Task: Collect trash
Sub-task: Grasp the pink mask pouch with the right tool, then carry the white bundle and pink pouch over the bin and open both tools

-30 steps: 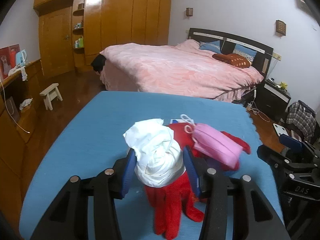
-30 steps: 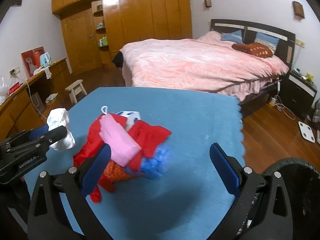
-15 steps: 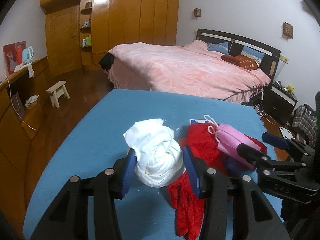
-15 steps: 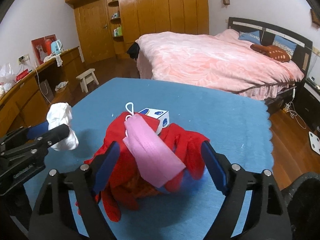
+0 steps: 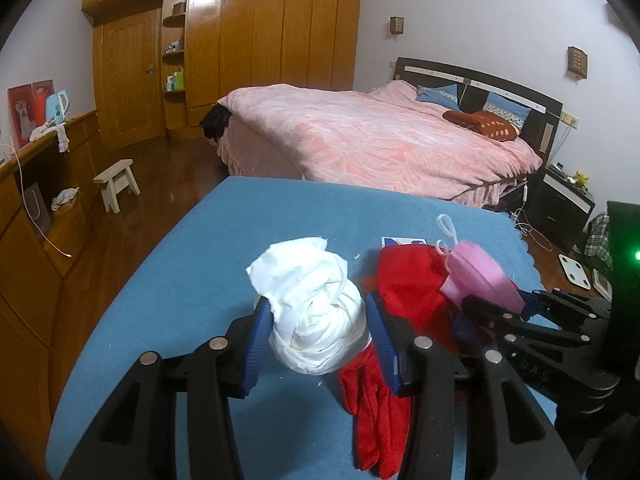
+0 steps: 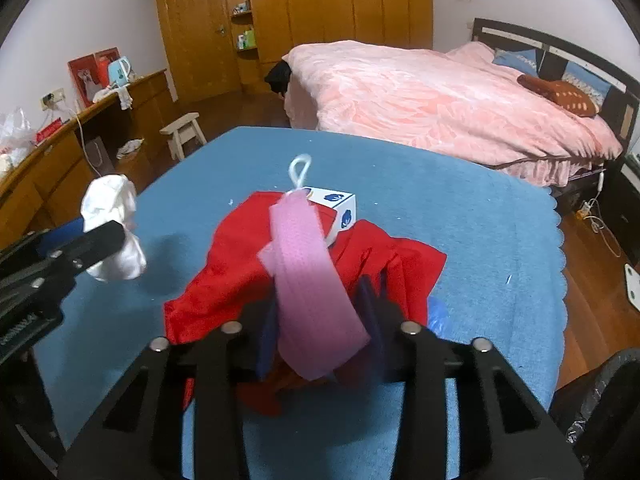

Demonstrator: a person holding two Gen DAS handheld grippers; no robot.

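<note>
My left gripper [image 5: 316, 332] is shut on a crumpled white tissue wad [image 5: 312, 308] and holds it just above the blue table [image 5: 180, 280]. It also shows in the right wrist view [image 6: 114, 228]. My right gripper [image 6: 322, 320] is shut on a pink face mask [image 6: 312, 276], seen in the left wrist view [image 5: 480, 276] too. The mask lies over a red cloth [image 6: 236, 264] that is heaped on the table. A small white and blue box [image 6: 334, 208] sits behind the cloth. Something blue [image 6: 438, 314] peeks from under the cloth's right side.
A pink bed [image 5: 380, 140] stands beyond the table. A wooden wardrobe [image 5: 240, 60], a low stool [image 5: 116, 182] and a side counter [image 5: 36, 184] are on the left. A black bin bag [image 6: 600, 416] is at the table's lower right.
My right gripper has moved in and closed its jaws on the pink mask. My left gripper keeps its hold on the tissue wad and has shifted slightly left of the cloth.
</note>
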